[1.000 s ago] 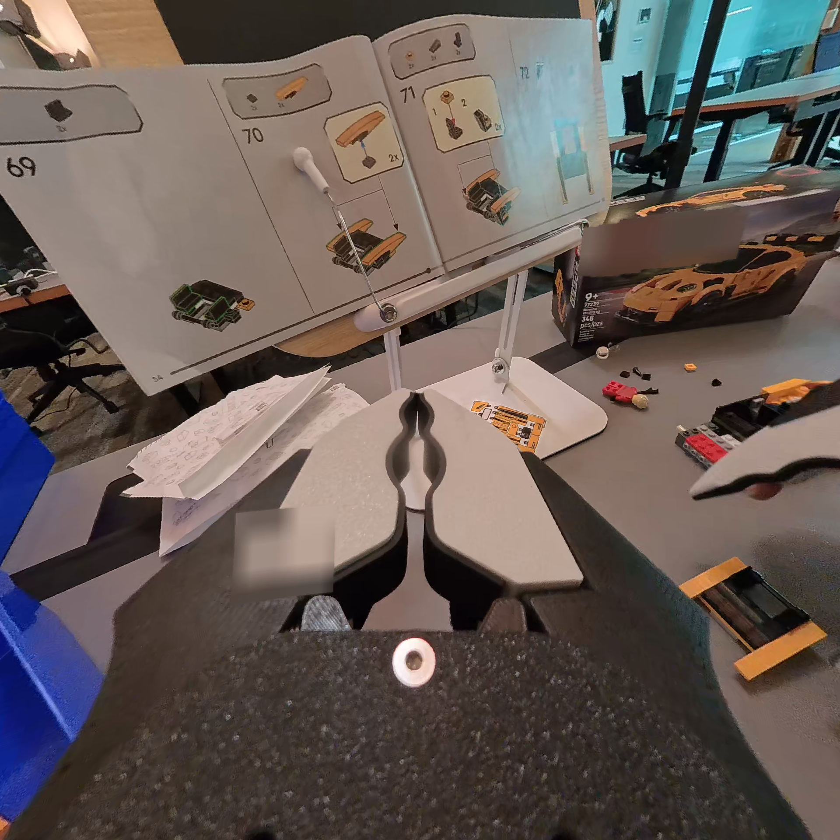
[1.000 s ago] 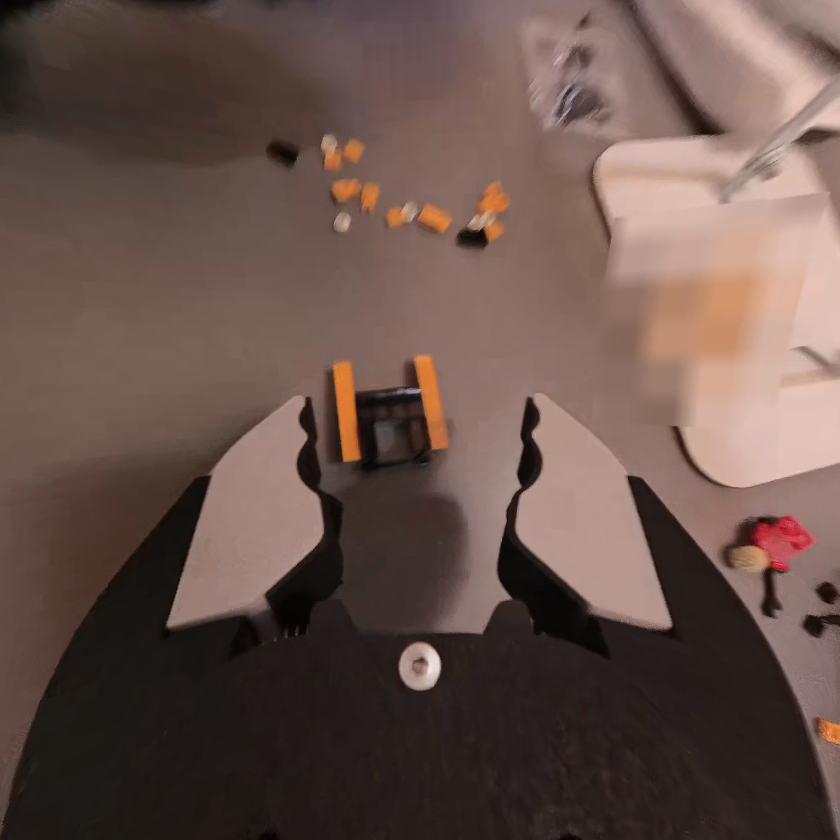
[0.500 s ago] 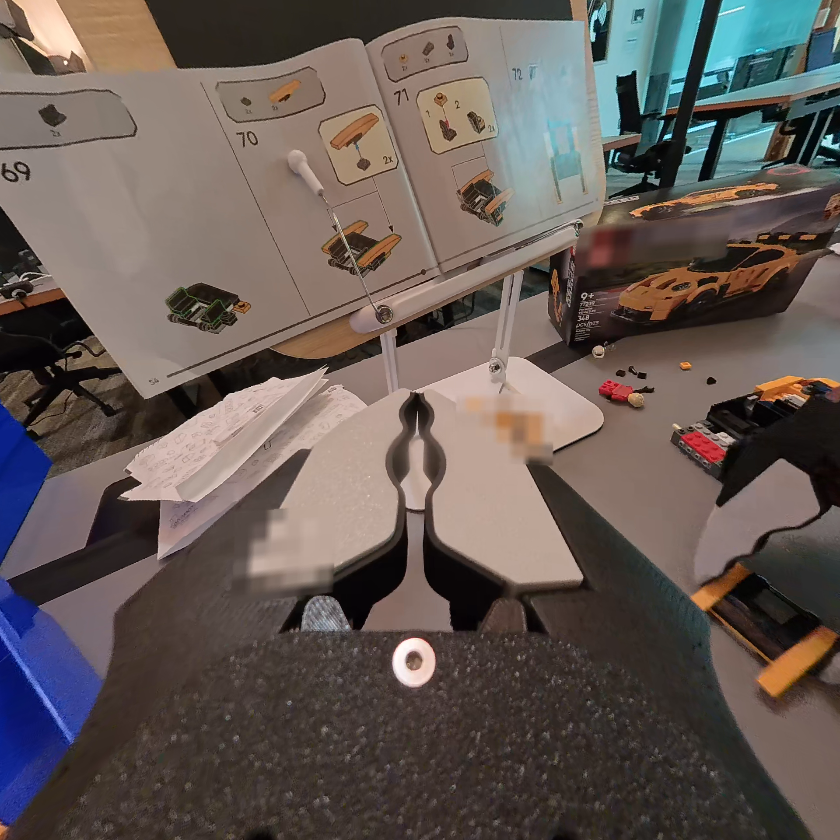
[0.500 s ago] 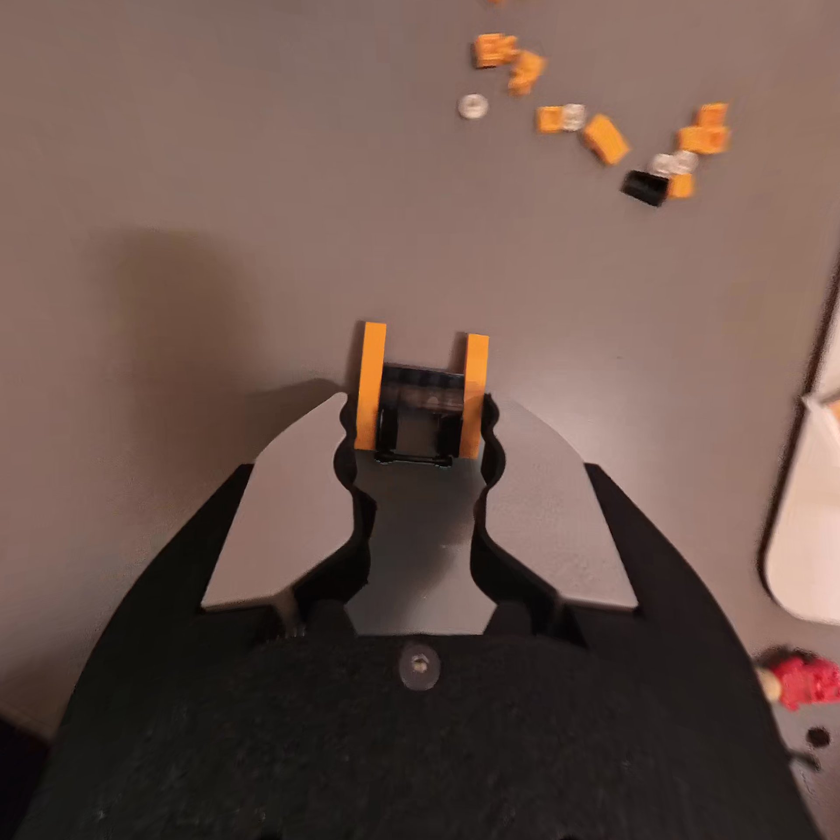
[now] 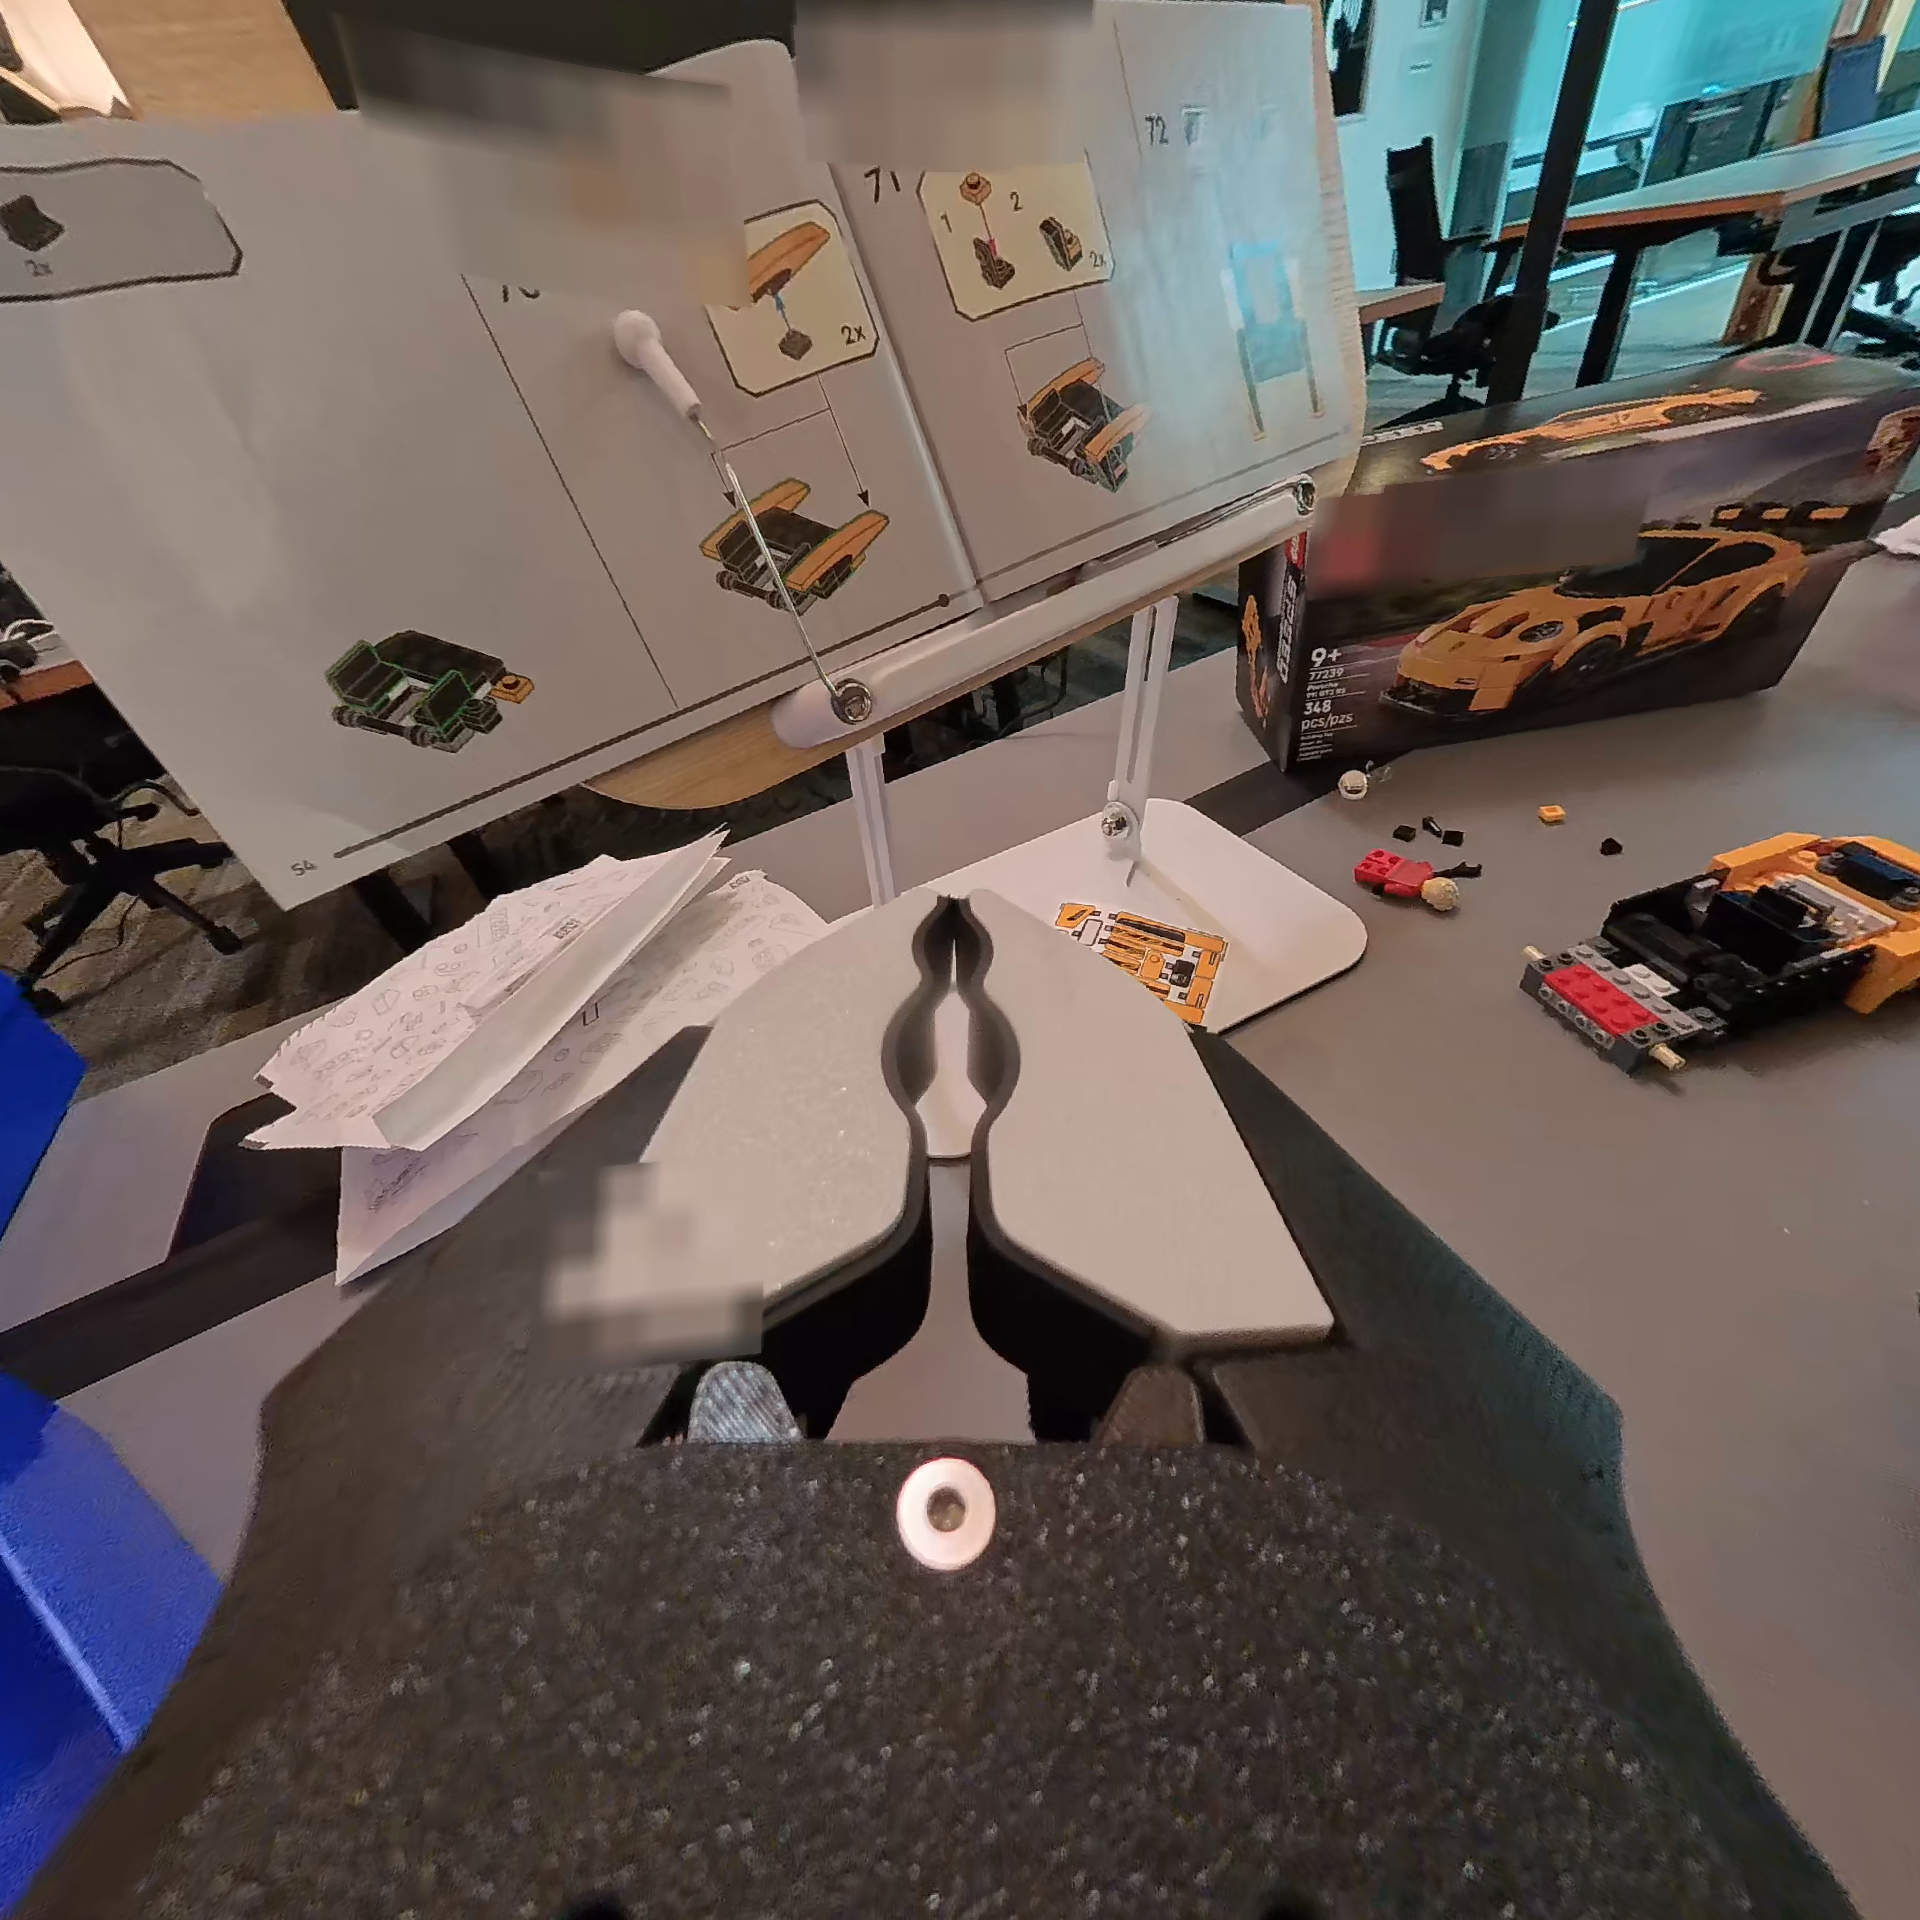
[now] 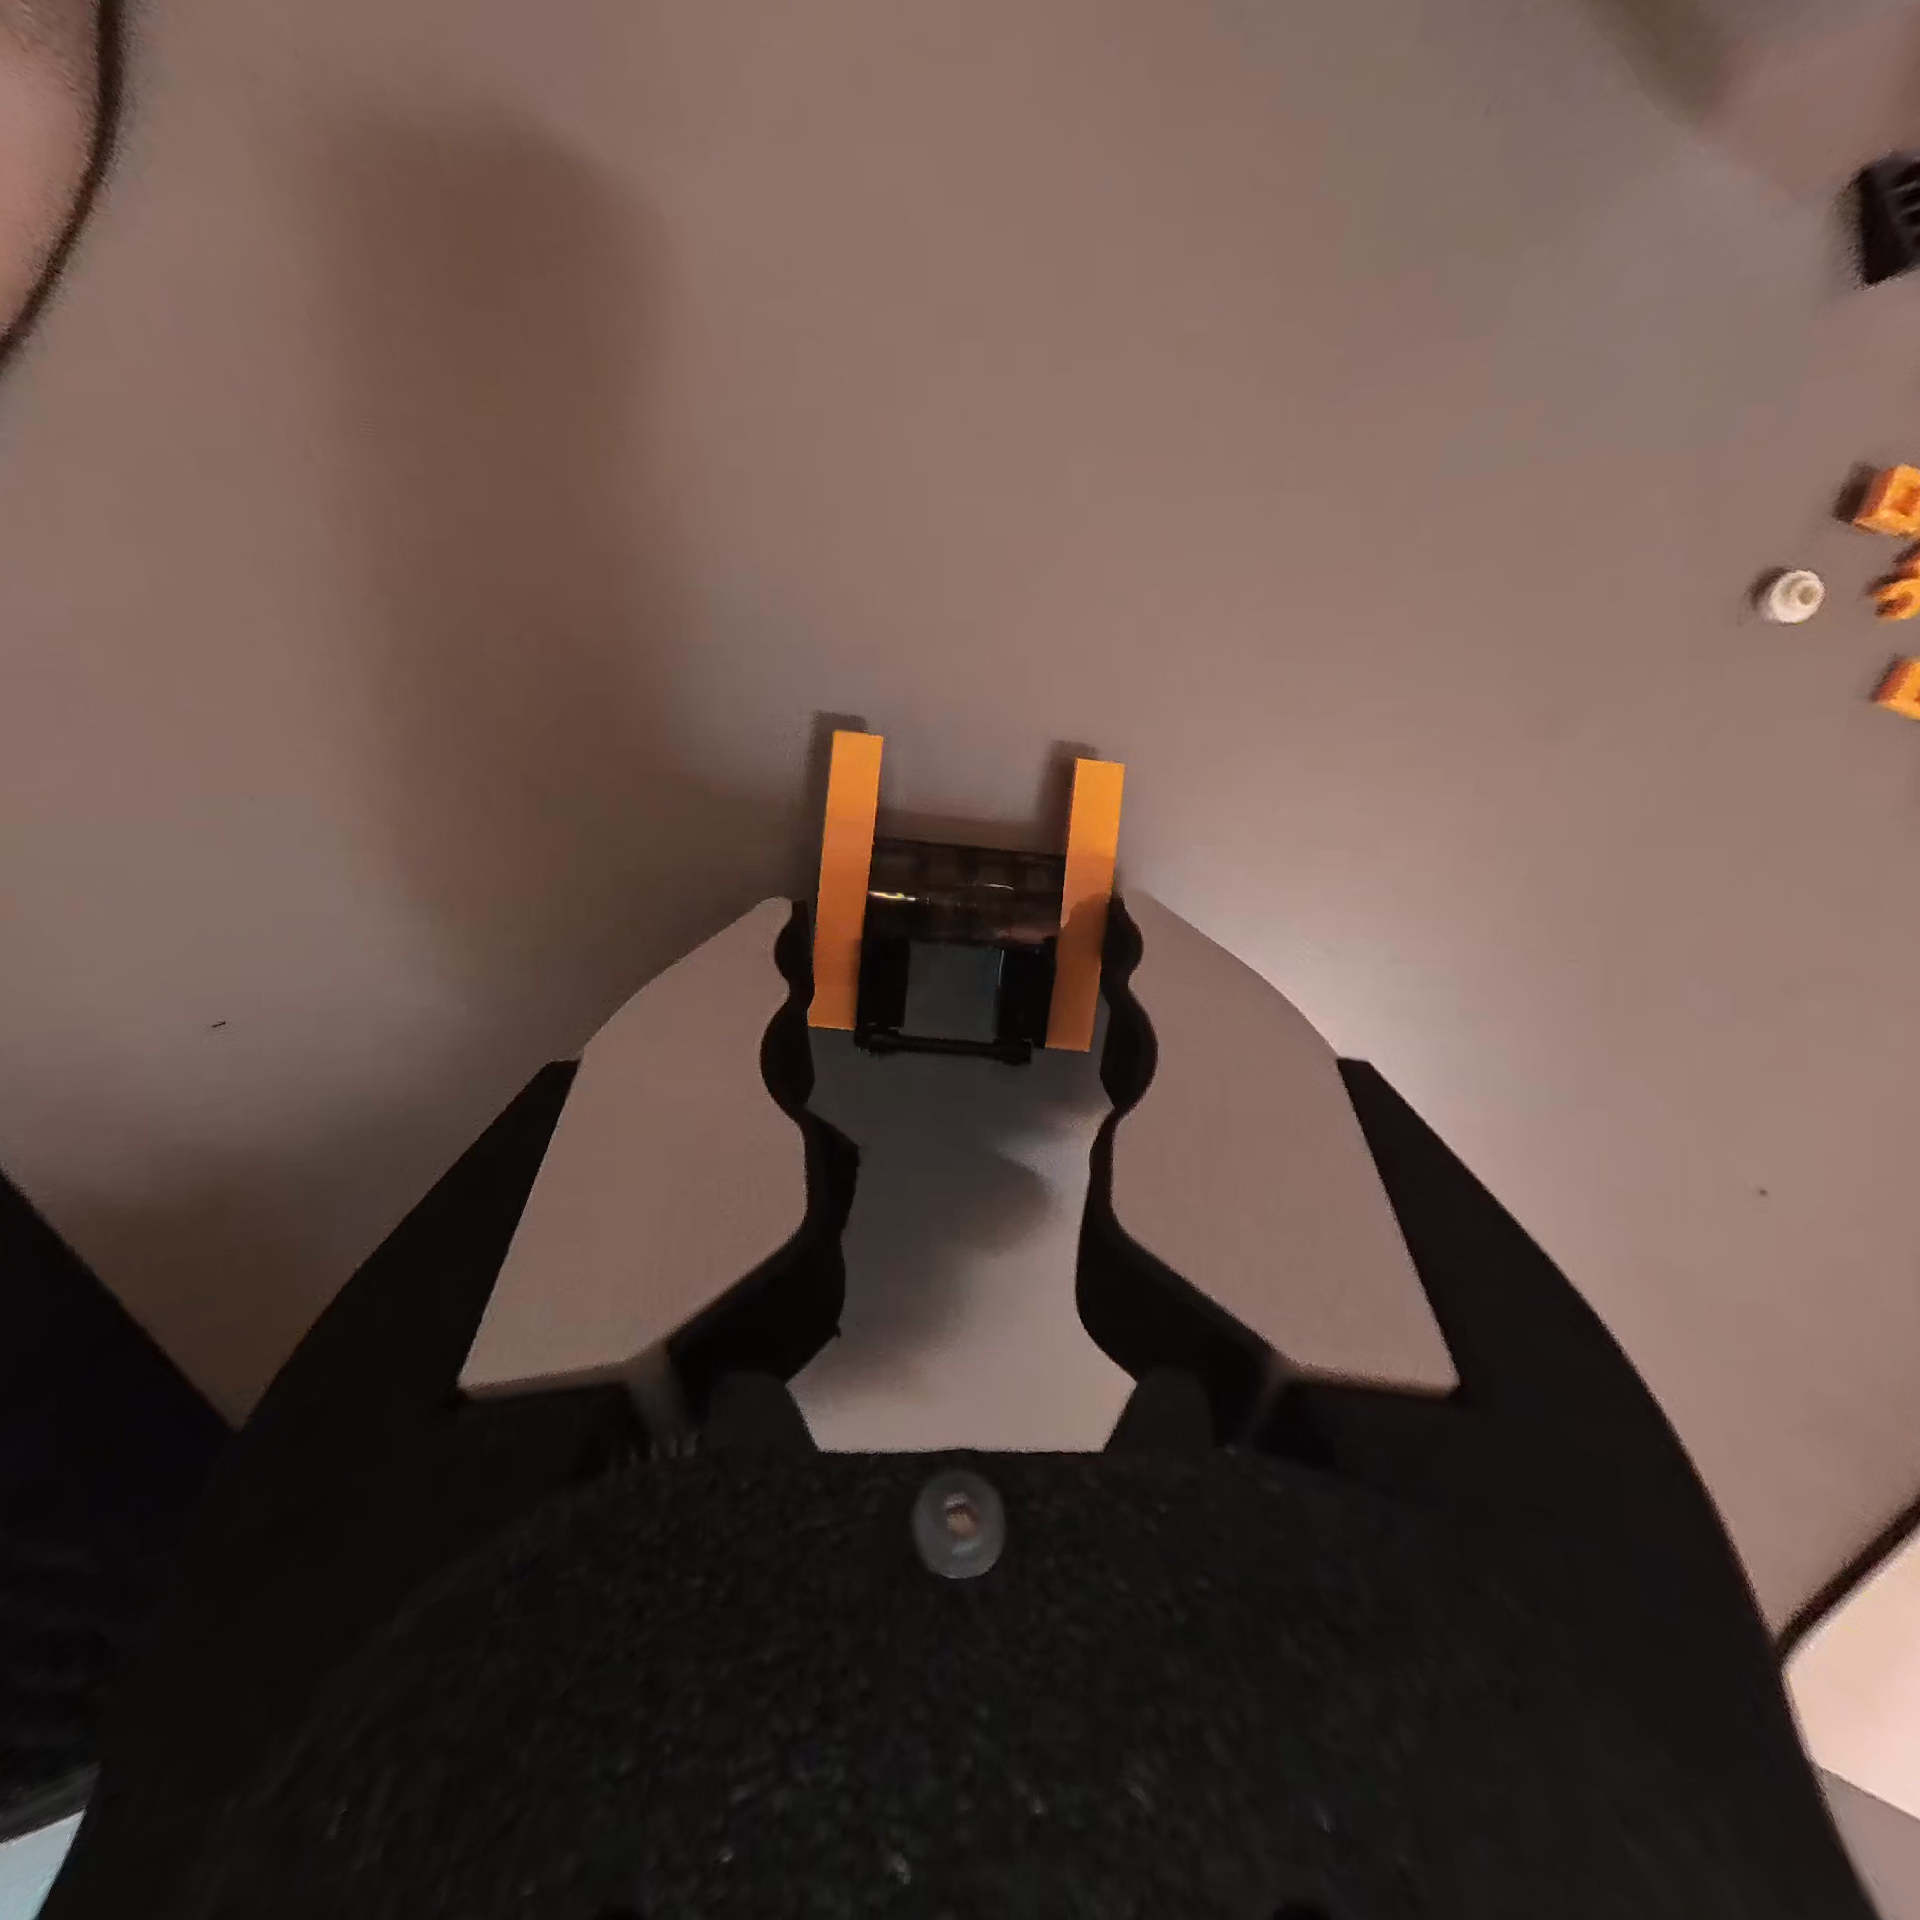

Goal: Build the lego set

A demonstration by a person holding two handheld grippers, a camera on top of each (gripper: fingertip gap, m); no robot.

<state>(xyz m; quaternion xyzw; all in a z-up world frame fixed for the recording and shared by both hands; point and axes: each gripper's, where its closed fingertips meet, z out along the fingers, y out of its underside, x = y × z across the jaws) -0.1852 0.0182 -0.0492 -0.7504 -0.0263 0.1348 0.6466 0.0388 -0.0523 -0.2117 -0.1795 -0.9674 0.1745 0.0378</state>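
Two claws are working over a grey surface [image 5: 1558,1195]. Largest in the left wrist view, an open instruction booklet [image 5: 644,416] is resting on a white stand [image 5: 1226,914], whose base is carrying an orange sticker sheet [image 5: 1143,961]. To the right, a dark set box [image 5: 1579,603] with an orange car pictured on it is standing at the far edge of the surface. Left of the stand, crumpled white paper bags [image 5: 499,1018] are lying in a loose heap. At the right side, a partly built car [image 5: 1745,945], black and orange with a red plate at its near end, is sitting on the surface, well apart from the left claw [image 5: 951,920]. That claw is hovering with its two grey fingers [image 5: 810,1122] pressed together at the tips, holding nothing. Near the box, a small red piece [image 5: 1397,873] and a scatter of tiny black bits [image 5: 1432,829] are lying loose.

In the right wrist view, the right claw [image 6: 956,925] is pointing down at the surface, its fingers clamping a small black sub-assembly with two orange side strips [image 6: 961,914], one fingertip against each strip. Whether the sub-assembly is touching the surface cannot be told. At the right edge, a few loose orange pieces [image 6: 1891,520] and a small white round piece [image 6: 1789,594] are lying well apart from the claw.
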